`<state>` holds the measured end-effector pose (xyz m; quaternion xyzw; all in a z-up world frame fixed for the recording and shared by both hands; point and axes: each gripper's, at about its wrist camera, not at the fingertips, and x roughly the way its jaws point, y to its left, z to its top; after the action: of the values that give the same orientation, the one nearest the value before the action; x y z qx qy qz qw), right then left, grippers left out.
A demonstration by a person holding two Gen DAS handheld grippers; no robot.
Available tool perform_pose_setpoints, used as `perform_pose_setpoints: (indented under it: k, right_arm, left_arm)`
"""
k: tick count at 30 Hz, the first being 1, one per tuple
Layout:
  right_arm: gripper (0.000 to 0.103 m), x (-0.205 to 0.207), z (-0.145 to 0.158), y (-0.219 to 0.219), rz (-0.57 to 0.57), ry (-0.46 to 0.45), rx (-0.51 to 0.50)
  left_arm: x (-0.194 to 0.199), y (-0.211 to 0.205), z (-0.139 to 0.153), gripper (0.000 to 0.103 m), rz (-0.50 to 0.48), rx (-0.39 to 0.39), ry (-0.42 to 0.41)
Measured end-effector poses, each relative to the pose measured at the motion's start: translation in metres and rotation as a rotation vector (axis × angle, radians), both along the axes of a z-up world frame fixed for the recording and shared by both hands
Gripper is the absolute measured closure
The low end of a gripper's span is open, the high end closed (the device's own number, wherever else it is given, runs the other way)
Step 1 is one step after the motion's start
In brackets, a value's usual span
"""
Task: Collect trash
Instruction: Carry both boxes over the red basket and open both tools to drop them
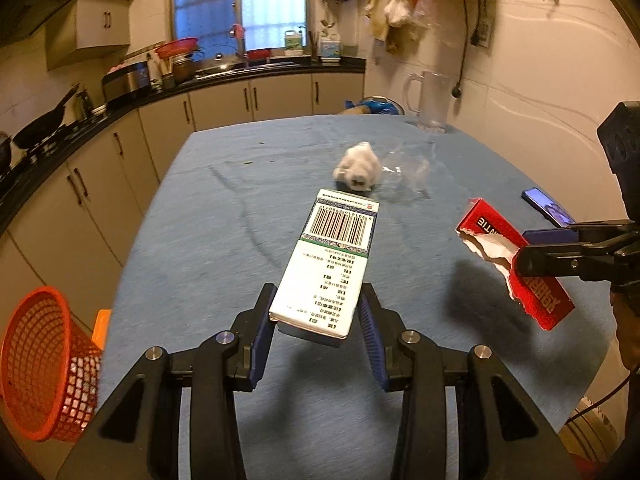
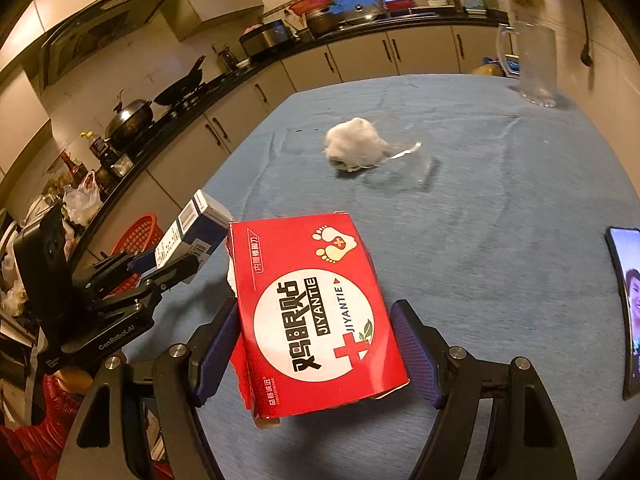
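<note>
Two boxes aloft: my left gripper (image 1: 316,320) clamps white carton (image 1: 334,256) near its end, right gripper (image 2: 316,354) pinches torn red box (image 2: 316,320) wide. Risk: carton pivots, slips before orange basket (image 1: 44,364).

Open blue table (image 1: 200,240) leftward; wad (image 1: 358,166), clear cup (image 1: 412,176), phone (image 1: 546,206) ahead and right.

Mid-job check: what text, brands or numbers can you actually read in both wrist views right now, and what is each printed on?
"JIYANTIE", printed twice: red box in the right gripper.
"GenRobot.AI": body of the left gripper, seen from the right wrist.
Chinese characters on the red box: visible, not transcribed here.
Barcode and fine print on the white box in the left gripper: digits and text too small and blurred.
Bottle labels by the window: unreadable.
</note>
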<state>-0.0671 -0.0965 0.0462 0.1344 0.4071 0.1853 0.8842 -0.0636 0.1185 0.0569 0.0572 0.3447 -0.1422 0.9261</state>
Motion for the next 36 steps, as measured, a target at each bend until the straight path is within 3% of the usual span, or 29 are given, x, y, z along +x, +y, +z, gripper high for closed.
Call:
perform_pose_setpoints:
  k: [14,25,36]
  right_arm:
    - [0.023,0.024,0.018,0.071,0.100,-0.007,-0.043]
    - [0.023,0.053,0.039,0.160,0.232,-0.024,-0.052]
    - [0.023,0.080,0.056,0.256,0.379,-0.042,0.048]
  left_arm:
    - [-0.023,0.090,0.013,0.064,0.137,-0.085,-0.037]
    - [-0.050,0.181,0.027,0.064,0.312,-0.114,-0.082]
    - [-0.077,0.272,0.031,0.064,0.509,-0.135,-0.081]
